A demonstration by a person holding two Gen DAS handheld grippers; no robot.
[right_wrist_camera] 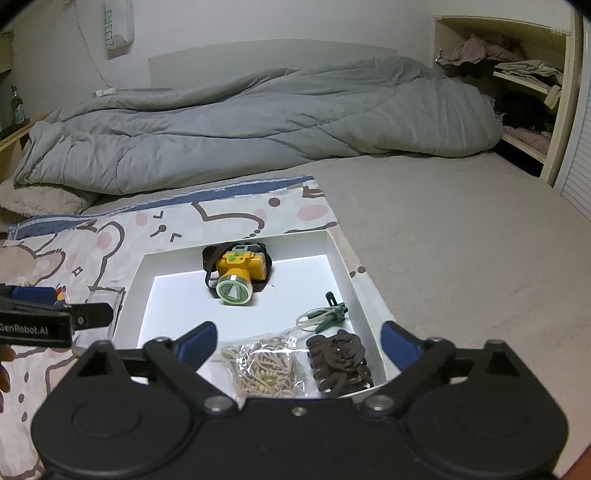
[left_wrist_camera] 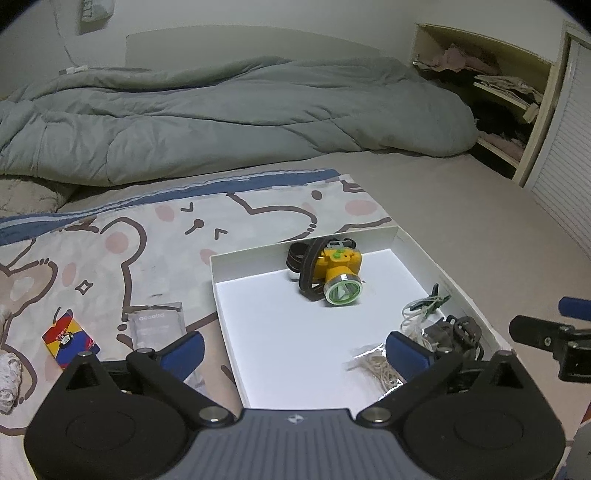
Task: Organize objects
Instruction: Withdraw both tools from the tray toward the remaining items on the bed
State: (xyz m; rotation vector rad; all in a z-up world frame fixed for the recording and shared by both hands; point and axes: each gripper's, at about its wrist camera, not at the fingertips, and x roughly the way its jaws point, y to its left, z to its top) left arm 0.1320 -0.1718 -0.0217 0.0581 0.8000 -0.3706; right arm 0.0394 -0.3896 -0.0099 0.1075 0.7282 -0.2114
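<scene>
Bedroom, dim indoor light.
A rumpled grey duvet [right_wrist_camera: 258, 122] lies across the bed under a pale wall [right_wrist_camera: 295, 22]; a cream open shelf [left_wrist_camera: 517, 92] stuffed with clothes stands right, beside a louvred door [left_wrist_camera: 565, 155].

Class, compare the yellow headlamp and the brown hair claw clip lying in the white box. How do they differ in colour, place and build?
The yellow headlamp is bright, with a green-rimmed lens; the brown hair claw clip is a single dark colour. The headlamp sits near the far wall of the white box; the clip lies in the near right corner. The headlamp has a dark strap behind it; the clip shows openwork teeth. Both rest inside the box, ungripped.
</scene>
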